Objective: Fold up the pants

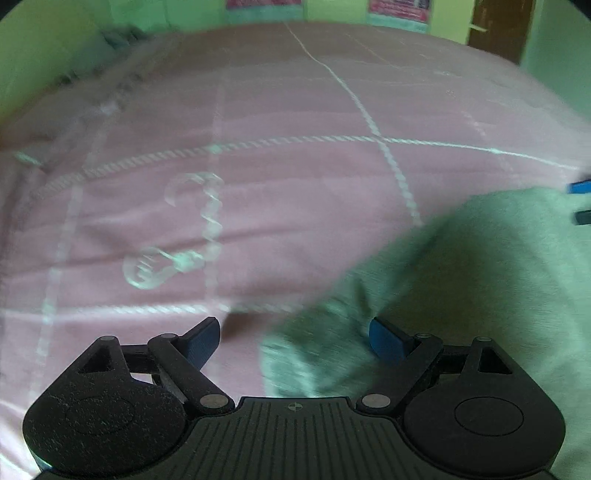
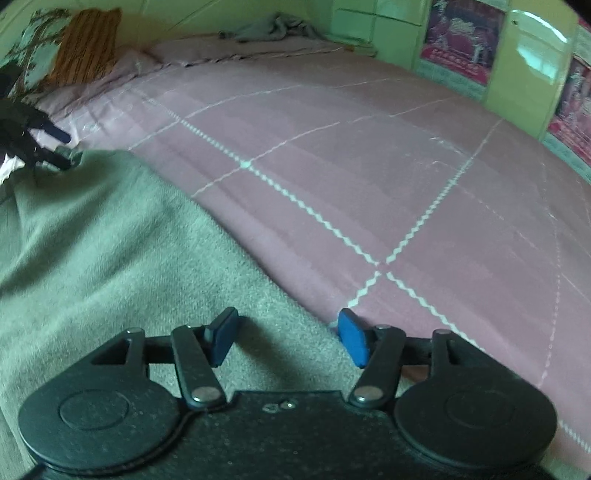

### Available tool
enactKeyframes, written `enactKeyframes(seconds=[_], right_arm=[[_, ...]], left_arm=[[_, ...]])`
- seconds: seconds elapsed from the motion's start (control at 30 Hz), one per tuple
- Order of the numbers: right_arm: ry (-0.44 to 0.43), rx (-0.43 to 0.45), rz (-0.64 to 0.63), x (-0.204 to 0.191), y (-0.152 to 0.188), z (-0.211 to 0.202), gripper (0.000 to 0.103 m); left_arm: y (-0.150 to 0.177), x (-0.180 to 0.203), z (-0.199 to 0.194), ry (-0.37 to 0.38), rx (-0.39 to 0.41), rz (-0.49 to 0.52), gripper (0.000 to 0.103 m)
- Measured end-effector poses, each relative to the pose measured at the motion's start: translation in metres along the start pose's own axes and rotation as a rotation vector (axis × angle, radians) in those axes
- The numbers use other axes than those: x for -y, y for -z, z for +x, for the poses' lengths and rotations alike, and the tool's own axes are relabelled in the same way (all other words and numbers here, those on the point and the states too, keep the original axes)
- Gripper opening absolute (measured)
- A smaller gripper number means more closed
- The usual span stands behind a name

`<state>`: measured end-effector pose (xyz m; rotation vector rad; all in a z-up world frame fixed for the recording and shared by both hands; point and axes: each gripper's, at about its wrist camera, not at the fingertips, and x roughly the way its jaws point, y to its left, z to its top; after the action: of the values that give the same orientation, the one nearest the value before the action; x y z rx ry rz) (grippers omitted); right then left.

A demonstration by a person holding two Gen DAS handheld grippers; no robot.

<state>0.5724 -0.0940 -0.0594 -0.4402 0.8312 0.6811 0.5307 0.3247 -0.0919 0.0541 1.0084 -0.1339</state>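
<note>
My left gripper [image 1: 294, 338] is pitched steeply down over the bed, its blue pads spread wide with nothing pinched between them. Through its blurred camera I see the pink bedspread [image 1: 280, 192] under its left finger [image 1: 202, 341] and a corner of the grey-green pants [image 1: 480, 280] reaching in under the right one; the cloth lies below the jaws, and I cannot tell whether the pads brush it. At the far right edge of that view two blue tips of my other gripper poke in above the fabric.

The pants spread from the lower middle toward the right of the left camera's view, and in the right wrist view they fill the lower left, lying flat on the bedspread with one long edge running diagonally.

My right gripper [image 2: 289, 339] also tilts down, jaws at a middling gap and gripping nothing. Its left finger [image 2: 222, 339] sits over the pants, its right finger [image 2: 353, 341] just past the fabric's edge, over the pink cover. At far left in this view, my left gripper shows beside the pants' far corner. A crumpled grey cloth [image 2: 273, 27] lies at the head of the bed.
</note>
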Motion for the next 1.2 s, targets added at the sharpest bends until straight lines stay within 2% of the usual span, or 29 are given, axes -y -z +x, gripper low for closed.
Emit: enactKeyframes(seconds=[0.03, 0.1, 0.17, 0.2, 0.27, 0.3, 0.33, 0.4, 0.5, 0.57, 0.67, 0.7, 0.83, 0.9, 1.0, 1.07, 1.13, 1.2], right_arm=[[-0.004, -0.008, -0.003, 0.001, -0.002, 0.000, 0.060], [-0.013, -0.020, -0.024, 0.001, -0.004, -0.001, 0.058], [-0.018, -0.031, -0.054, 0.001, -0.004, -0.001, 0.058], [-0.017, -0.033, -0.051, 0.001, -0.004, 0.001, 0.058], [-0.014, -0.027, -0.044, 0.000, -0.004, 0.004, 0.043], [-0.021, -0.021, -0.045, -0.002, -0.004, 0.004, 0.029], [-0.010, -0.018, -0.045, -0.005, -0.003, 0.002, 0.011], [0.026, -0.012, -0.045, -0.009, -0.003, -0.002, 0.005], [0.057, 0.055, -0.052, -0.022, 0.002, -0.031, 0.004], [0.057, 0.132, -0.048, -0.033, 0.007, -0.065, 0.004], [0.075, 0.225, -0.086, -0.058, 0.025, -0.119, 0.004], [0.081, 0.246, -0.111, -0.069, 0.031, -0.136, 0.004], [0.087, 0.295, -0.172, -0.118, 0.070, -0.193, 0.004], [0.086, 0.304, -0.177, -0.142, 0.091, -0.209, 0.004], [0.092, 0.301, -0.148, -0.176, 0.127, -0.220, 0.004], [0.089, 0.265, -0.091, -0.195, 0.152, -0.212, 0.005], [0.097, 0.213, -0.027, -0.203, 0.171, -0.191, 0.010], [0.114, 0.098, 0.031, -0.209, 0.182, -0.166, 0.017]], left_arm=[[0.002, 0.002, 0.000, 0.028, -0.002, 0.012, 0.088], [0.007, 0.006, 0.005, 0.013, -0.001, 0.052, 0.089], [0.005, 0.005, 0.011, -0.014, 0.019, 0.004, 0.088], [0.003, 0.004, 0.015, -0.023, 0.024, -0.023, 0.082], [-0.001, 0.009, 0.014, -0.005, 0.047, -0.045, 0.032], [-0.003, 0.014, 0.012, -0.001, 0.058, -0.042, 0.022], [-0.005, 0.021, 0.009, -0.021, 0.064, -0.024, 0.021], [0.000, 0.034, -0.001, -0.069, 0.111, 0.040, 0.019], [0.016, 0.034, -0.039, -0.062, 0.233, 0.036, 0.019], [0.031, 0.033, -0.075, -0.036, 0.341, 0.060, 0.020], [0.053, 0.031, -0.125, 0.028, 0.458, 0.066, 0.020], [0.065, 0.035, -0.139, -0.010, 0.554, 0.124, 0.020], [0.121, 0.054, -0.176, -0.019, 0.575, 0.190, 0.020], [0.150, 0.063, -0.181, -0.025, 0.559, 0.208, 0.020], [0.198, 0.077, -0.177, -0.074, 0.510, 0.232, 0.021], [0.222, 0.086, -0.172, -0.114, 0.495, 0.215, 0.024], [0.238, 0.096, -0.170, -0.169, 0.484, 0.200, 0.034], [0.246, 0.103, -0.178, -0.184, 0.458, 0.176, 0.038]])
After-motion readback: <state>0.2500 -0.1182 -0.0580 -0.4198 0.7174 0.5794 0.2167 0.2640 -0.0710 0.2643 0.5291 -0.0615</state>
